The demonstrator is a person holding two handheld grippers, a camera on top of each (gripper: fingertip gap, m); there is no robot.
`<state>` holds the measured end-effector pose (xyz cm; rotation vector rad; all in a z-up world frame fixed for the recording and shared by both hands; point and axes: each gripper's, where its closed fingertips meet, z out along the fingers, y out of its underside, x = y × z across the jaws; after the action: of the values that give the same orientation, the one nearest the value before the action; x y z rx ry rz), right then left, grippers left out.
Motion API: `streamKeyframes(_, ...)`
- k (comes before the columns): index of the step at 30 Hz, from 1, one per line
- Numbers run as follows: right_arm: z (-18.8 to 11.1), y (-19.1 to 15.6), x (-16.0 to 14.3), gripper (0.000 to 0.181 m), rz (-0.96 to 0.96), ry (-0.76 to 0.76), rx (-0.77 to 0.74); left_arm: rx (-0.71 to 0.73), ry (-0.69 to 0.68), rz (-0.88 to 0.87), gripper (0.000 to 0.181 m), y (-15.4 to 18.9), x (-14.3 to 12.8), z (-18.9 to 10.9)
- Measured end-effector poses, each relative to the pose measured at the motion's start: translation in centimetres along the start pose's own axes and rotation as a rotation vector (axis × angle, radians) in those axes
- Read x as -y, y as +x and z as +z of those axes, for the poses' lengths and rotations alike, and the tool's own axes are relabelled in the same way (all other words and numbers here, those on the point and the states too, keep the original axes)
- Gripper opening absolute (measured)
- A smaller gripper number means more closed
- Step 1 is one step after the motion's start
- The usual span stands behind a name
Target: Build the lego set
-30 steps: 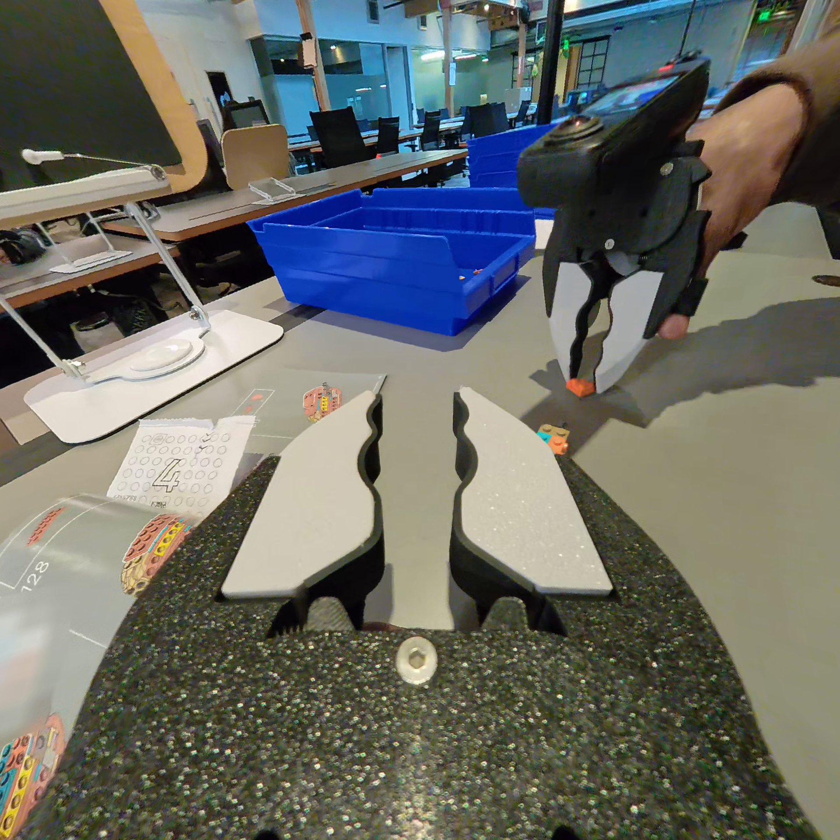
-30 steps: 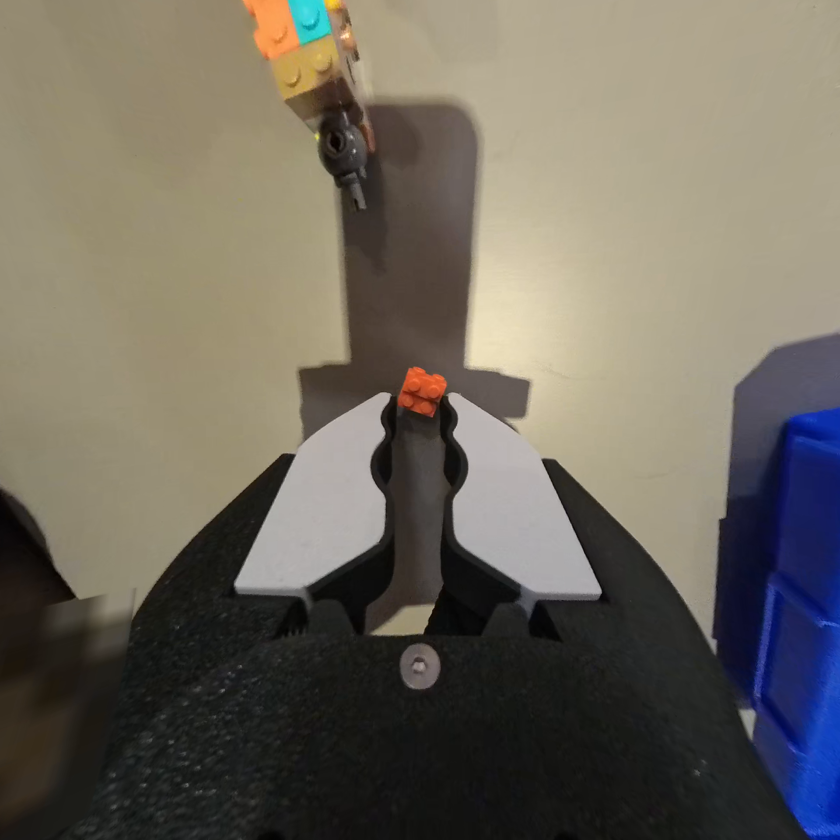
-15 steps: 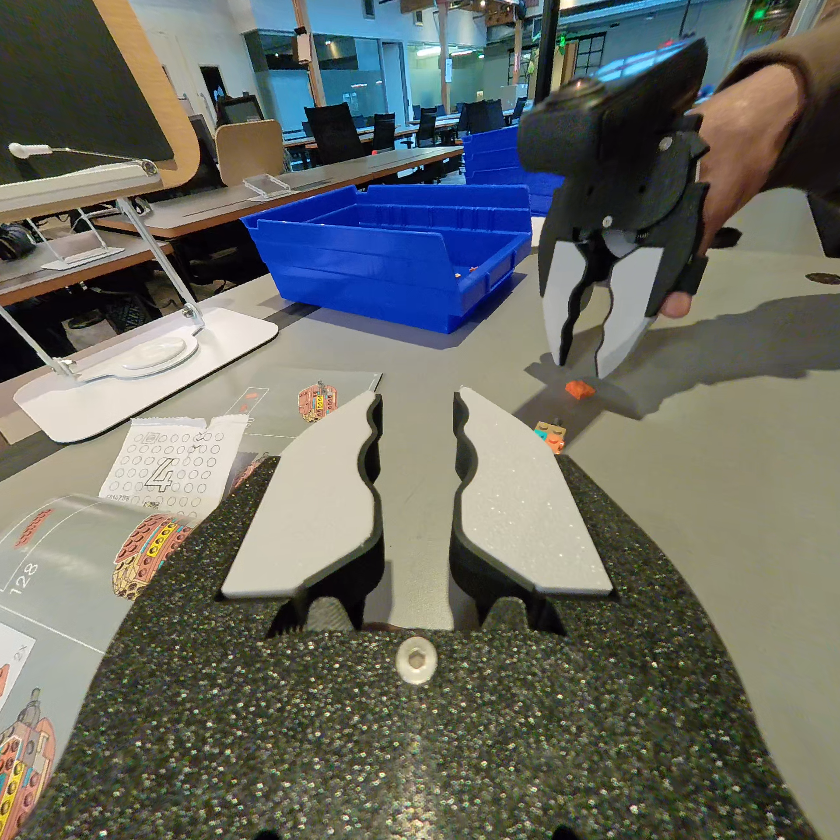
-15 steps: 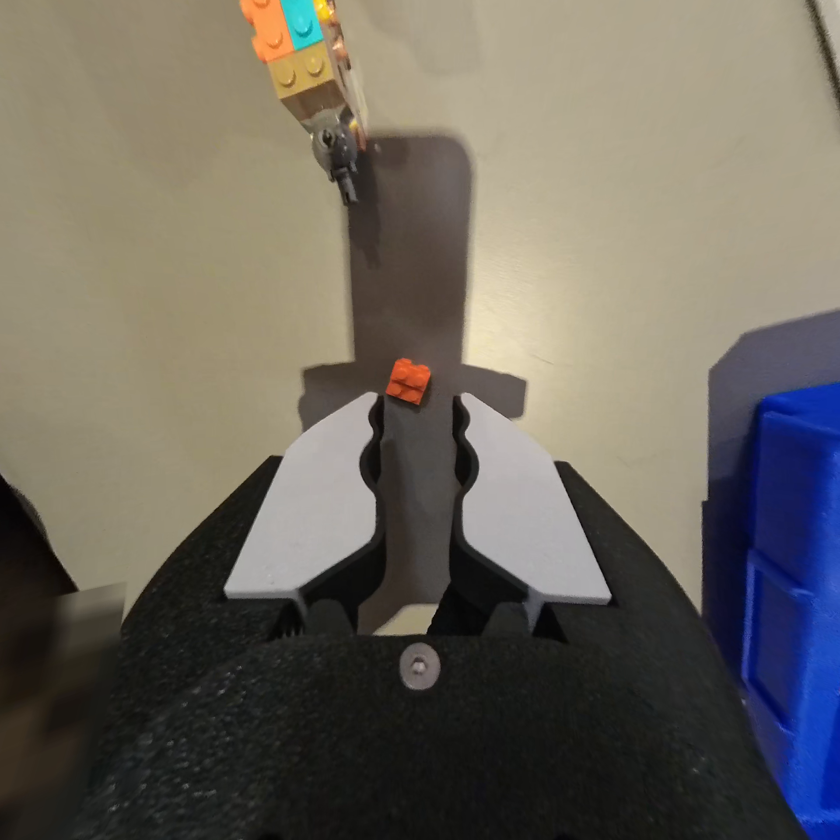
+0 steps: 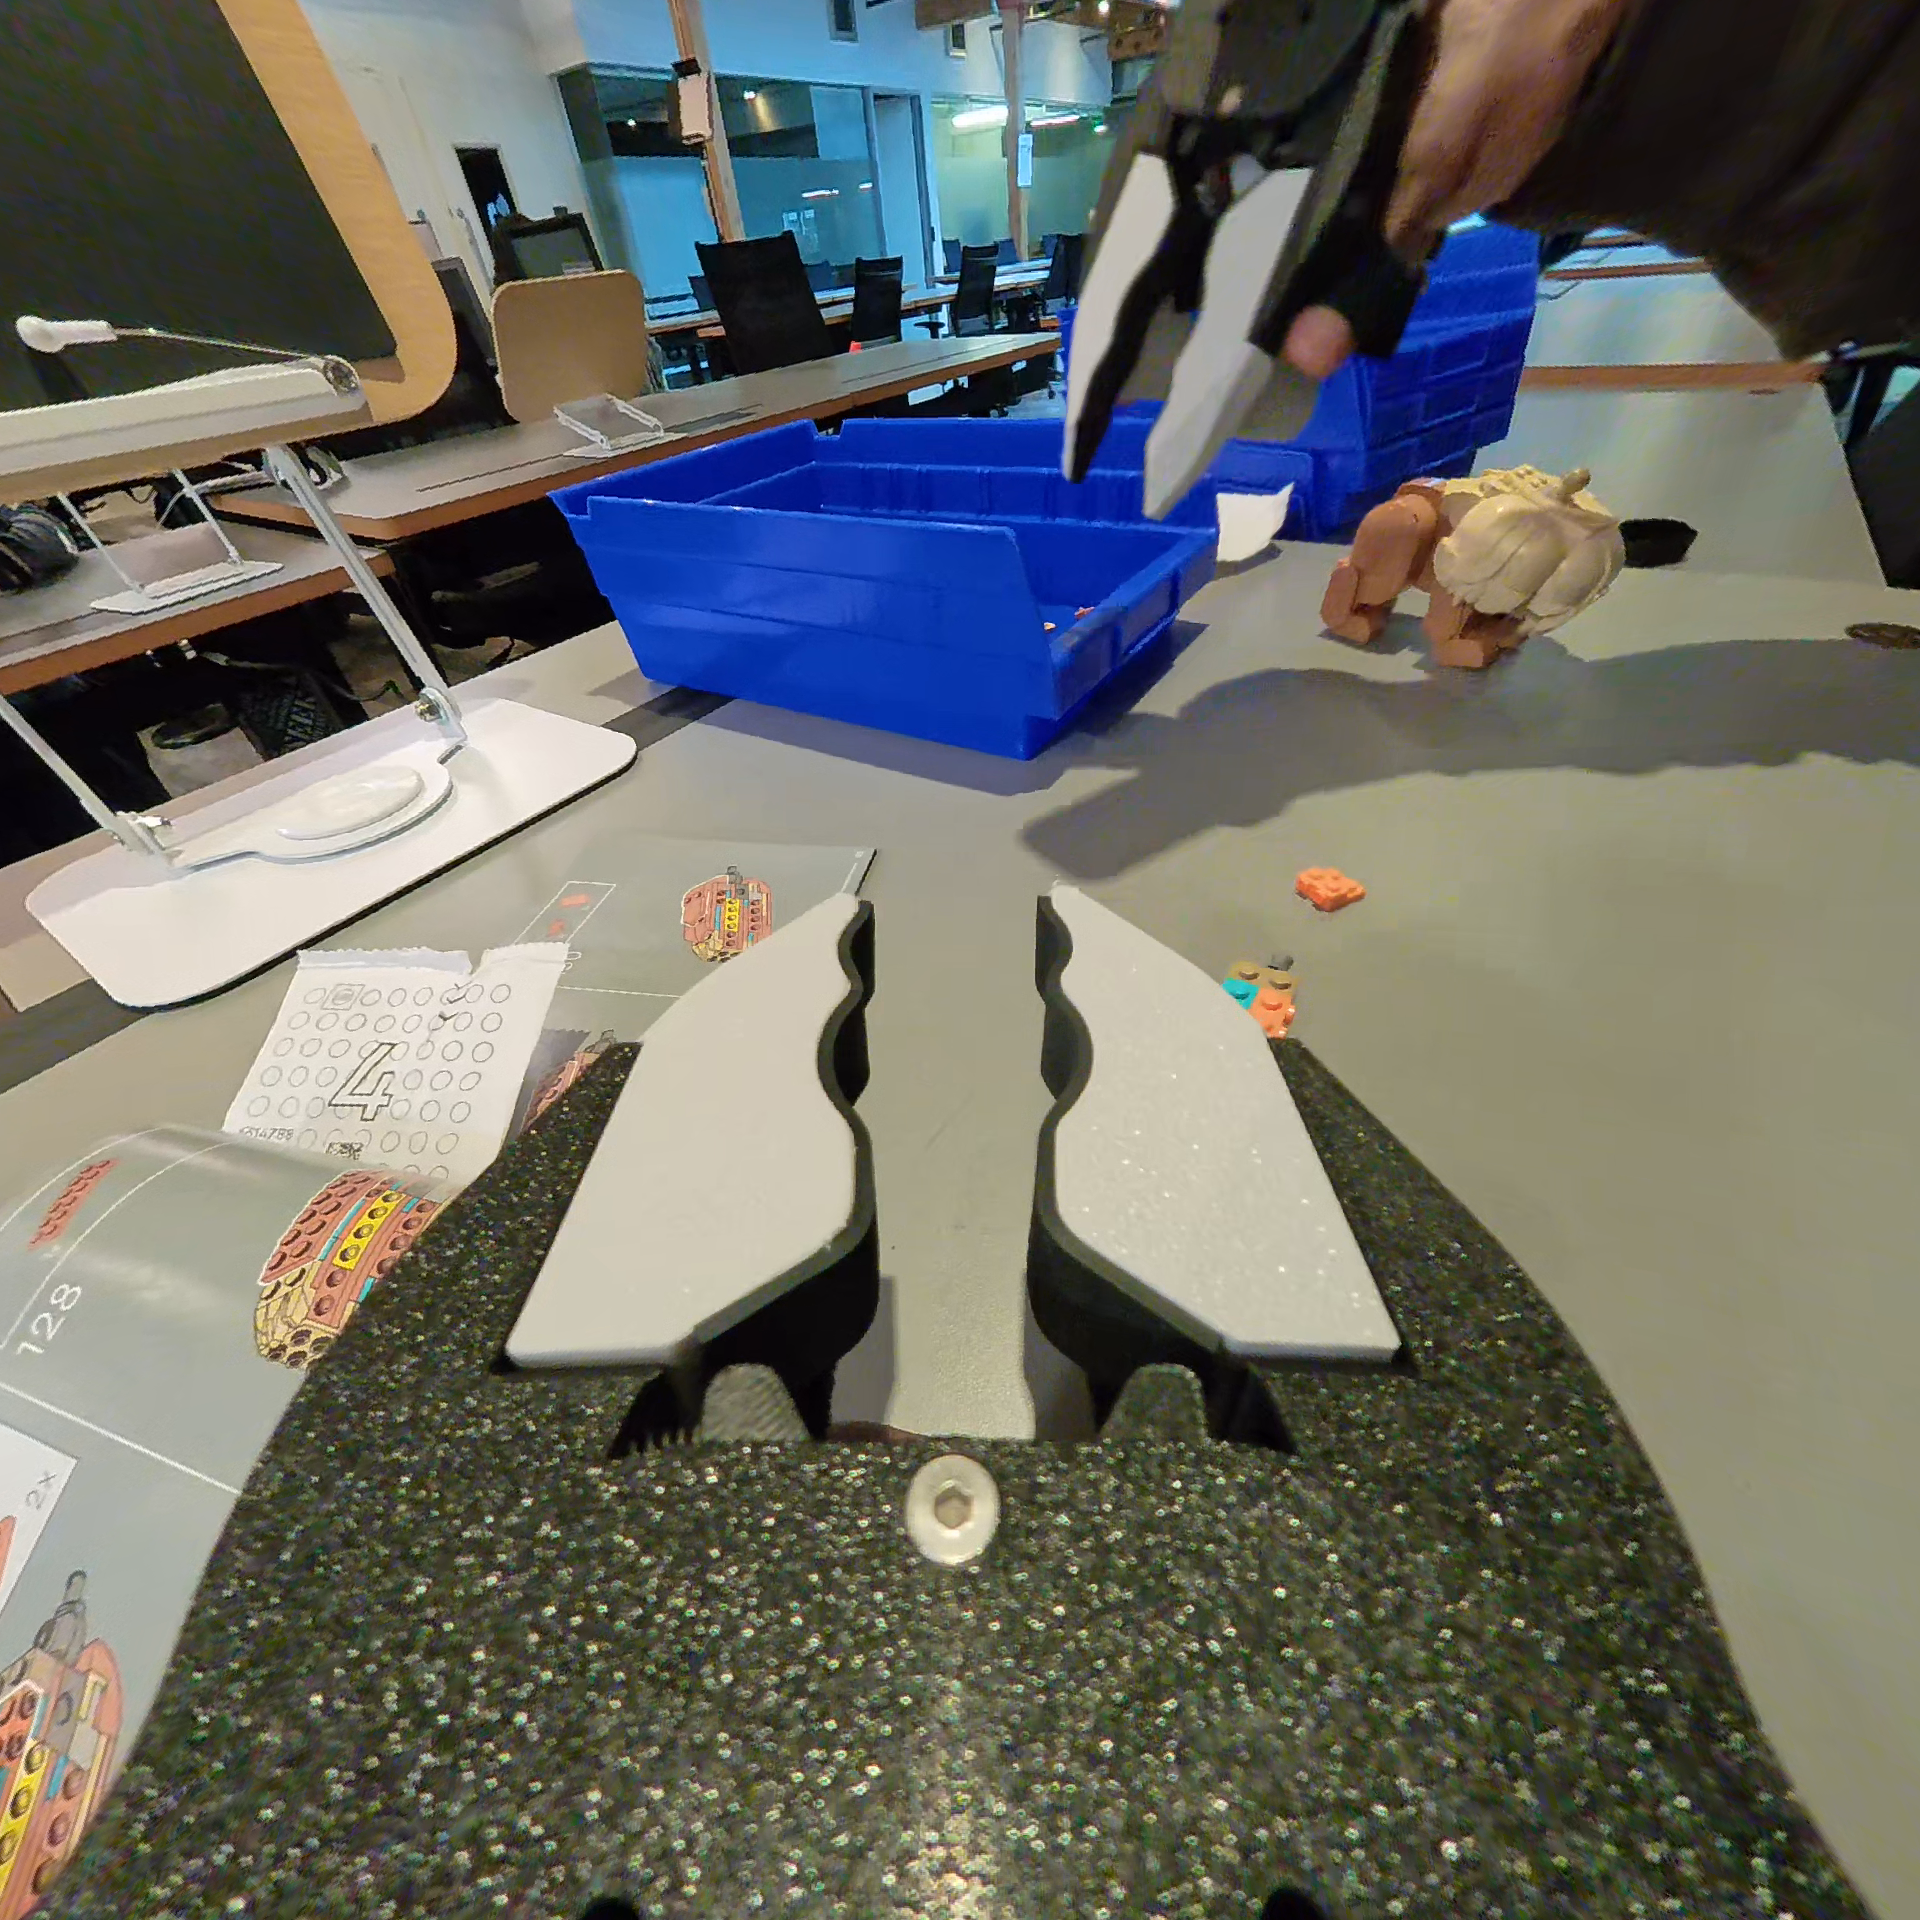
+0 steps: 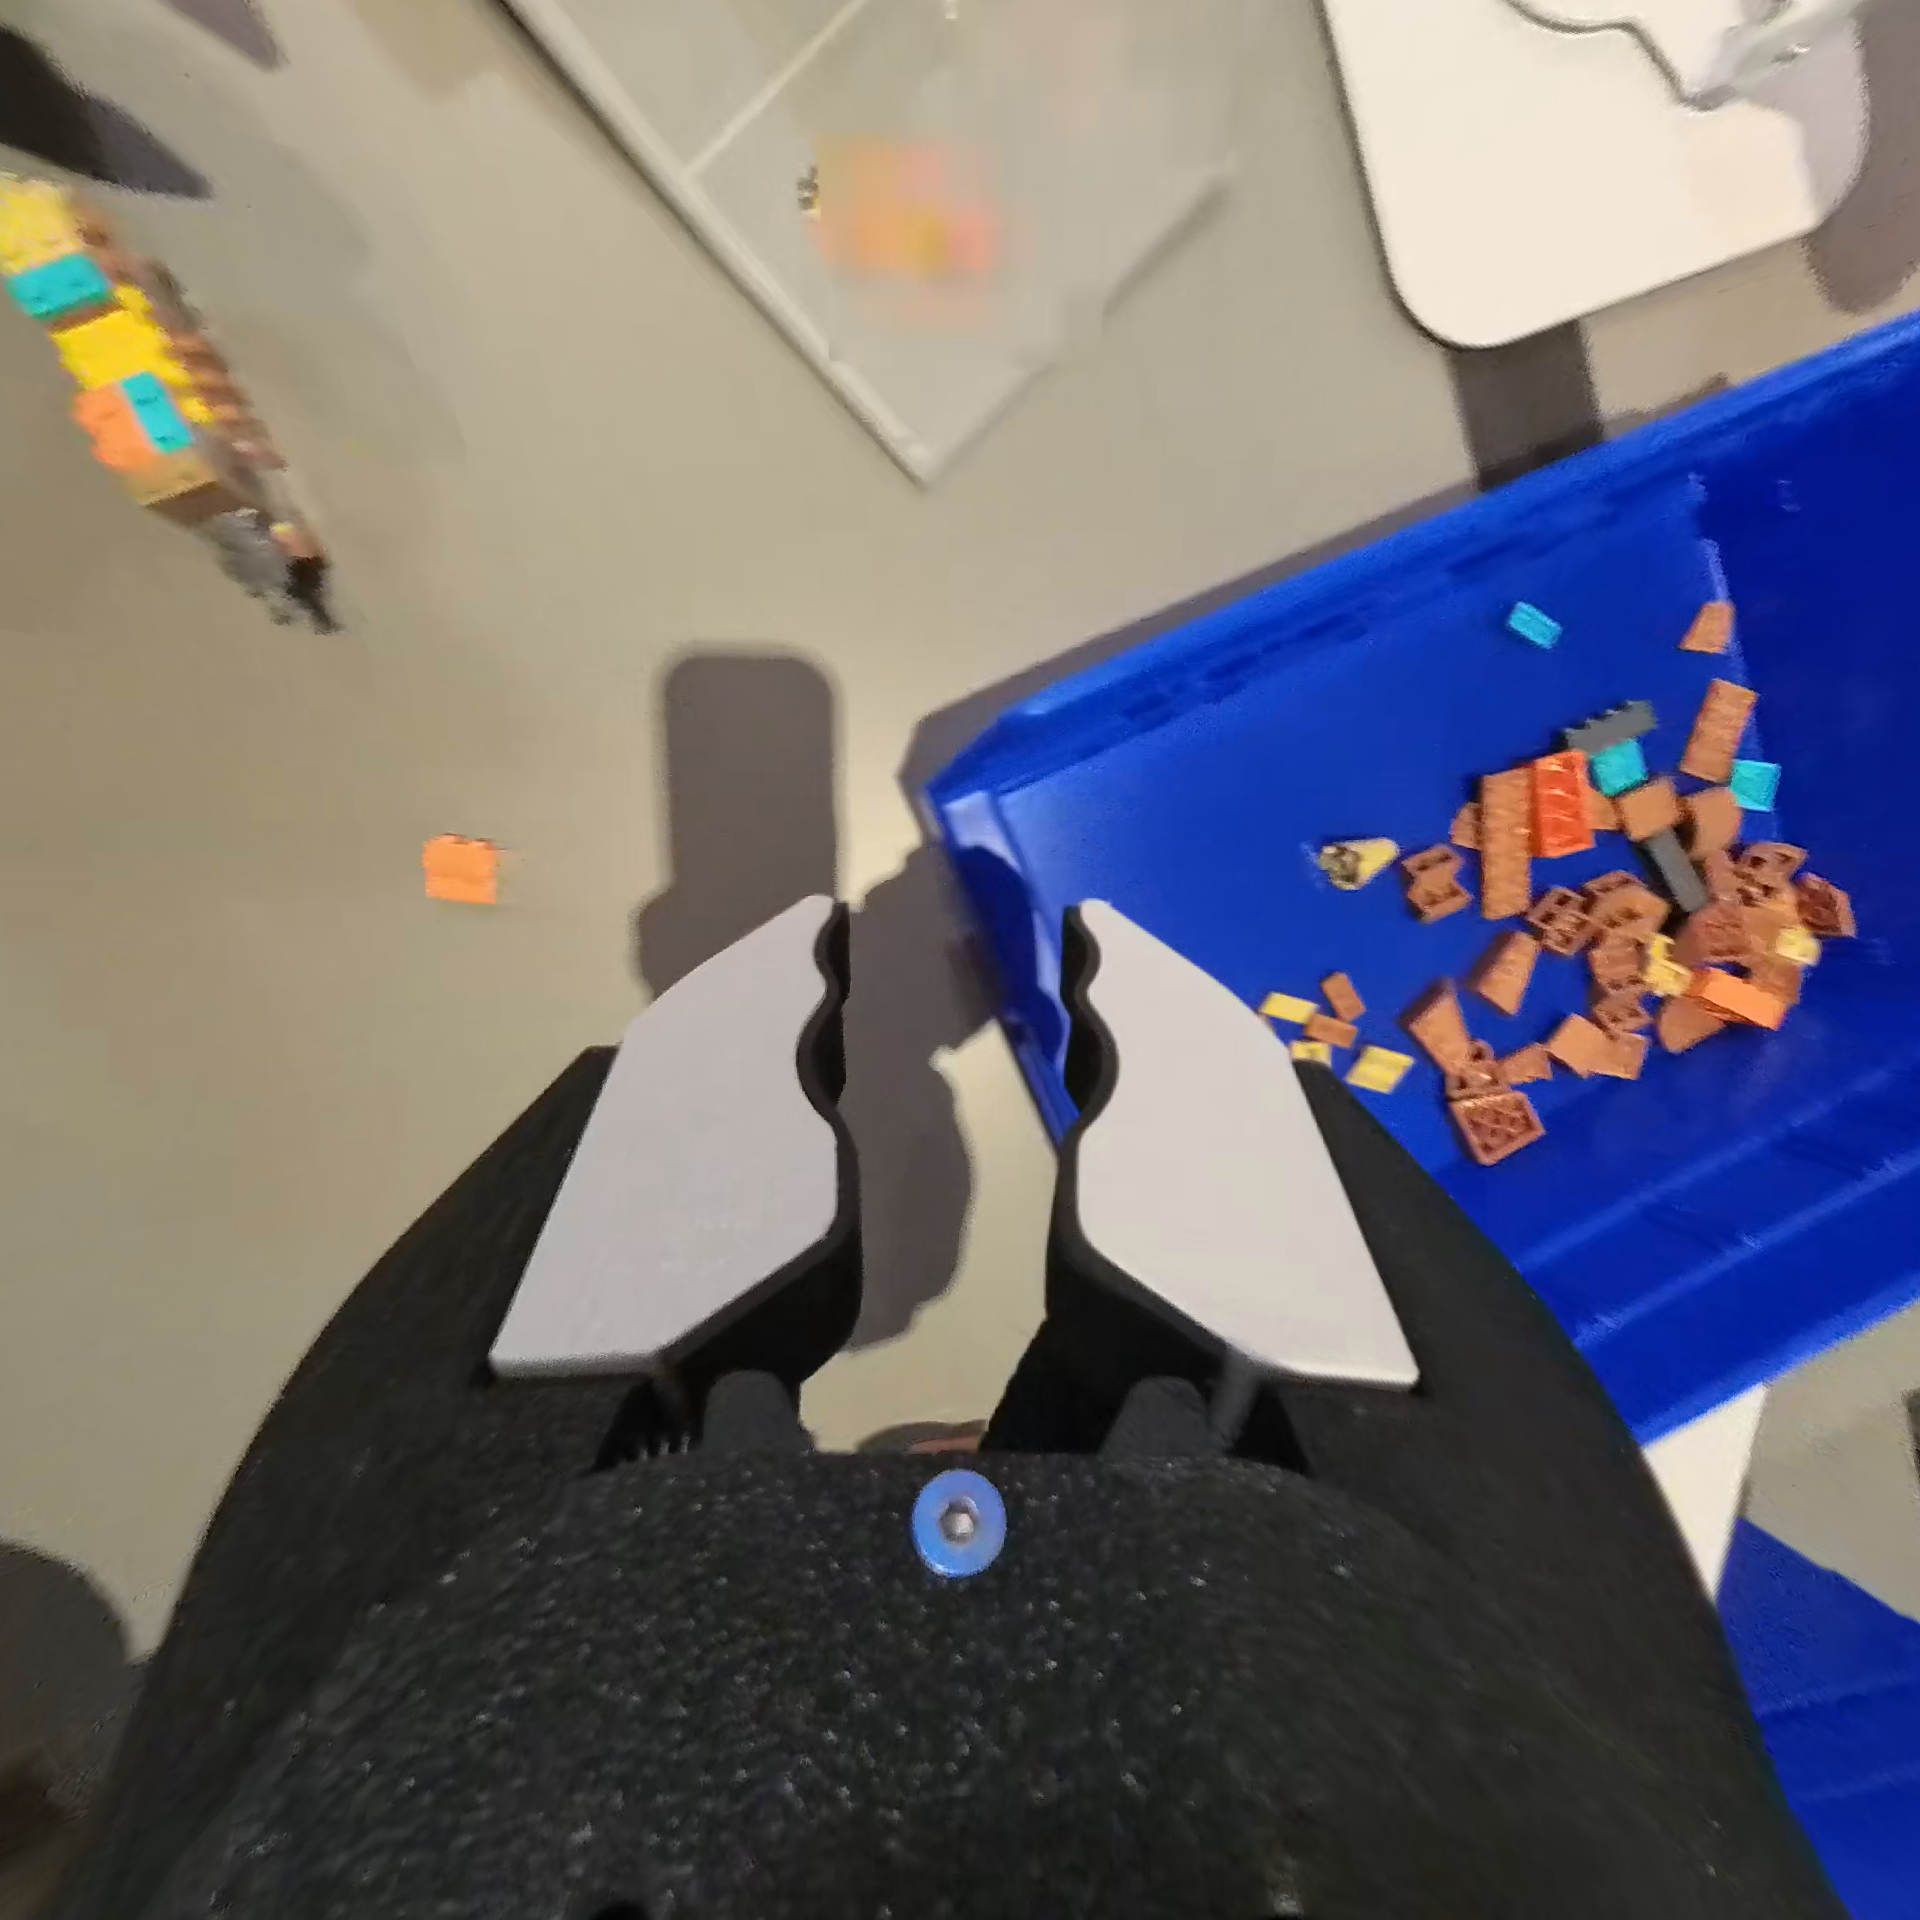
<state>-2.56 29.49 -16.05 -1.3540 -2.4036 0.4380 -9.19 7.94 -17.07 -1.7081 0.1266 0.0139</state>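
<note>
Left gripper (image 5: 954, 935) low, level, jaws parted, empty. Right gripper (image 6: 954, 925) raised, tilted downward, jaws apart, empty; hand (image 5: 1496, 114) grips its handle.

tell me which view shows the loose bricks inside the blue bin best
The right wrist view: it looks down into the blue bin at the brick pile. The left wrist view sees the bin side-on, with only orange specks.

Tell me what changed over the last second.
The right gripper let go of the orange brick, now lying on the table, then rose and swung over the blue bin, fingers open. The left gripper stayed open and the small build stayed put.
</note>
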Motion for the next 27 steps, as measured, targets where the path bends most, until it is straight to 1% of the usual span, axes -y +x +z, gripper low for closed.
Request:
streamKeyframes(5,0.6,4.8,-0.8,0.038,0.019,-0.023,-0.063,0.007,-0.003,-0.006,0.03,-0.3,-0.1,0.0)
streamKeyframes(10,1.4,7.8,-1.7,0.044,0.027,-0.057,-0.075,0.009,-0.004,-0.015,0.03,-0.5,-0.2,0.0)
streamKeyframes(20,2.6,10.3,-2.3,0.042,0.057,-0.077,-0.083,0.006,-0.006,-0.028,0.03,-0.6,-0.3,0.0)
streamKeyframes(27,2.8,11.9,-1.6,0.038,0.028,-0.055,-0.067,0.003,-0.001,-0.022,0.03,-0.5,-0.2,-0.1)
